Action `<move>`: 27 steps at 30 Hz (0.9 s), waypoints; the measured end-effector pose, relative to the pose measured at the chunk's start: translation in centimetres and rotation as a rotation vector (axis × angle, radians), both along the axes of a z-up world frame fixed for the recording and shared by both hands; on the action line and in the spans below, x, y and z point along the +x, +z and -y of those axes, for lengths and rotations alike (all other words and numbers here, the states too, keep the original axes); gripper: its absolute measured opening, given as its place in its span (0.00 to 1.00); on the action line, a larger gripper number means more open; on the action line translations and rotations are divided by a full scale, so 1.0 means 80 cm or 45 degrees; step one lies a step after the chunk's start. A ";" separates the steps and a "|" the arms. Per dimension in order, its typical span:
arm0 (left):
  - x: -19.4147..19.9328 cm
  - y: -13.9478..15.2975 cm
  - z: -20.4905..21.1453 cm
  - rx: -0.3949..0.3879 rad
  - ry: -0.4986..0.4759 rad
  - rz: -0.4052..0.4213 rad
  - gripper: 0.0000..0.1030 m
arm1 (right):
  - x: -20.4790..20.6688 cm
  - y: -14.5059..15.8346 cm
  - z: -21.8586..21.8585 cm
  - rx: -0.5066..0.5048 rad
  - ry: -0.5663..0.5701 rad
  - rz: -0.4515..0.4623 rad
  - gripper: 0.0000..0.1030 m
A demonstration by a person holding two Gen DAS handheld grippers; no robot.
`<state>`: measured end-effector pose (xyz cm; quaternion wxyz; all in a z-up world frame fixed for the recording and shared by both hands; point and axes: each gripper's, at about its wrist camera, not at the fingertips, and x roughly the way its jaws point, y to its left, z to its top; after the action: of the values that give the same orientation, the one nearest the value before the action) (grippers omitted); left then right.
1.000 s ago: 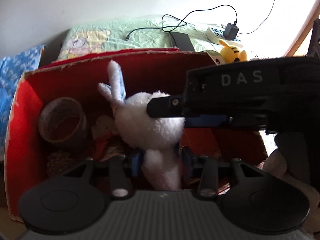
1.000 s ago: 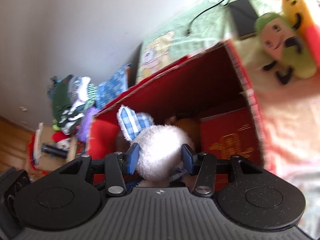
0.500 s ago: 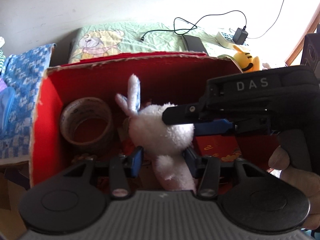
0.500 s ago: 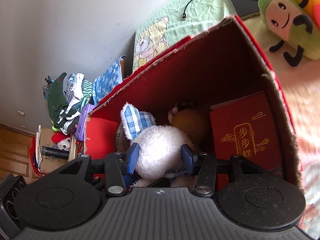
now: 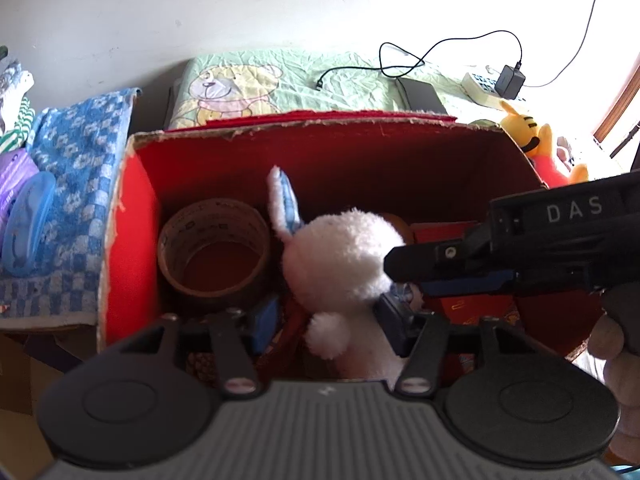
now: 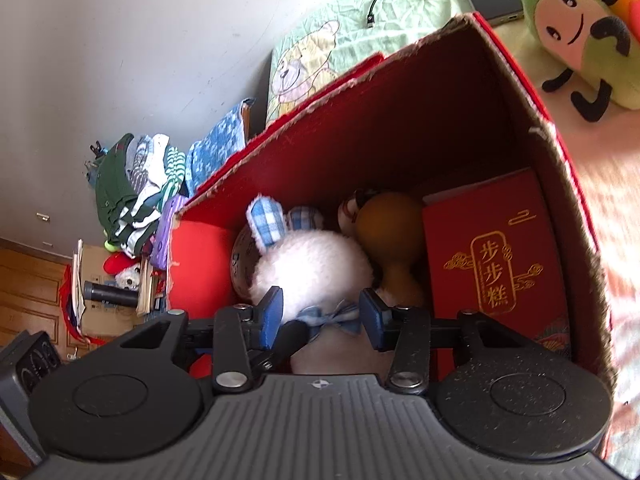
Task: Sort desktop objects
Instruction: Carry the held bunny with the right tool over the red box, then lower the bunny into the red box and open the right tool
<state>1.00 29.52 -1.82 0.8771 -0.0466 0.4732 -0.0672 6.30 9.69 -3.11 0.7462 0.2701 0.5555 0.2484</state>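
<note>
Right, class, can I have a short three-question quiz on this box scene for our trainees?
1. True or false: the tape roll lies outside the red box.
2. What sits between the fingers of the right gripper? A) white plush rabbit B) tape roll C) green plush toy
3. Fill in: in the right wrist view, the red packet with gold characters lies against the box's ___ wall.

Key: 1 false; 2 A; 3 right.

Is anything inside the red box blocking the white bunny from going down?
Yes. The white bunny hangs over the red box, with a tape roll and brown gourd directly below.
</note>
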 end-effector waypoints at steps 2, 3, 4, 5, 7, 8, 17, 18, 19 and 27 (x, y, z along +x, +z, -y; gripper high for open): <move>0.001 0.001 0.004 0.022 -0.003 0.008 0.58 | -0.003 -0.001 -0.001 -0.002 0.012 -0.004 0.43; 0.001 0.001 0.006 0.042 -0.004 0.015 0.58 | -0.004 -0.001 0.000 0.001 0.011 -0.006 0.42; 0.001 0.001 0.008 0.061 -0.005 0.016 0.58 | -0.005 -0.001 0.001 0.007 0.010 -0.006 0.42; 0.001 0.002 0.011 0.078 -0.005 0.016 0.58 | -0.006 -0.001 0.003 0.012 0.004 -0.003 0.42; 0.000 0.004 0.014 0.101 -0.005 0.014 0.58 | -0.008 0.002 0.005 0.013 -0.007 0.012 0.42; -0.001 0.006 0.014 0.109 -0.004 0.015 0.58 | -0.009 0.004 0.007 0.012 -0.011 0.018 0.42; -0.010 0.025 0.014 0.157 0.043 0.012 0.60 | -0.017 0.011 0.025 -0.004 -0.053 0.068 0.42; -0.010 0.027 0.014 0.170 0.053 0.011 0.60 | -0.018 0.013 0.025 -0.010 -0.056 0.078 0.42; -0.010 0.028 0.016 0.183 0.063 0.010 0.60 | -0.020 0.014 0.025 -0.016 -0.058 0.087 0.42; -0.014 0.028 0.024 0.273 0.116 -0.022 0.60 | -0.033 0.022 0.023 -0.119 -0.045 0.194 0.43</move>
<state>-0.10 27.57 0.40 0.8751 0.0253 0.4827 0.0242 3.69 7.87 -1.34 0.8025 0.2250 0.5031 0.2287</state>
